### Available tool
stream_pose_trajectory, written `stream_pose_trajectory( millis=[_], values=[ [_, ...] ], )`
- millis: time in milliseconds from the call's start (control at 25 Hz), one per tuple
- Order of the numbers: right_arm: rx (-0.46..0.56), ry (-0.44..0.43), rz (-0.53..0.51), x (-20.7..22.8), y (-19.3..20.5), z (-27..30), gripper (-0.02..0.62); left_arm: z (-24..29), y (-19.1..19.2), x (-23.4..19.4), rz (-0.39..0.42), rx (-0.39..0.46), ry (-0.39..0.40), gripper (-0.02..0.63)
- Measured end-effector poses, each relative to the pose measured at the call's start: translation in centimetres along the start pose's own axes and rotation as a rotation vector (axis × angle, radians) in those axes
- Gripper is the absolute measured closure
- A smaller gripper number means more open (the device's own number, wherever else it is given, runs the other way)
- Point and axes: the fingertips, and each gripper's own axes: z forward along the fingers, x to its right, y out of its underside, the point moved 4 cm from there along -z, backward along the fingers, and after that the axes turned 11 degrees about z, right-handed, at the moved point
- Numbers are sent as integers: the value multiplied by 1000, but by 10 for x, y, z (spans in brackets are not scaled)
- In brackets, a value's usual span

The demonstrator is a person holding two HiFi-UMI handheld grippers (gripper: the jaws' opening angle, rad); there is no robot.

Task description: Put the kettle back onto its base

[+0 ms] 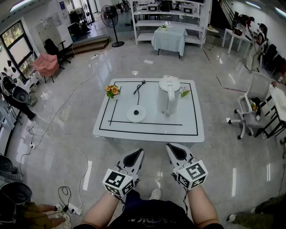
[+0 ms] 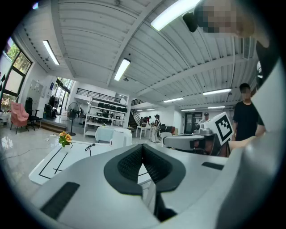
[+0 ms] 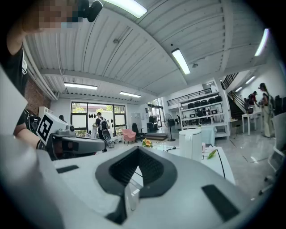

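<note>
The left gripper (image 1: 135, 156) and right gripper (image 1: 175, 151) are held pressed together, empty, short of the table (image 1: 147, 133). The kettle (image 1: 169, 95) is seen standing beside its base (image 1: 136, 113). Jaws should be opened before it is approached, then it should be gripped firmly and kept upright.

On the table (image 1: 147, 132), kettle (image 1: 170, 95) right of base (image 1: 136, 114), flowers (image 1: 112, 91) far left, perhaps a leaf (image 1: 184, 93) beside kettle.

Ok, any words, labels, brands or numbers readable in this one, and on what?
No text can be read.
Shirt print: blurred, unreadable.
Wall poster: too small.
Left marker cube, right marker cube: square patterns only, no letters.
Kettle: no label visible.
</note>
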Motion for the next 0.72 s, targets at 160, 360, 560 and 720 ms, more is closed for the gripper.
stream_pose_trajectory(
  millis=[160,360,560,720],
  values=[
    [3,-2,4,-3,-2,-1,595,-3,-3,1,0,-2,-3,603],
    [45,-23,35,-3,-10,-1,594,-4,-7,-2,17,2,-24,601],
    [75,-31,28,-1,-20,-2,594,-4,-16,-9,29,14,-63,601],
    [91,-46,29,1,-26,2,594,-2,-22,-13,43,26,-73,600]
  ],
)
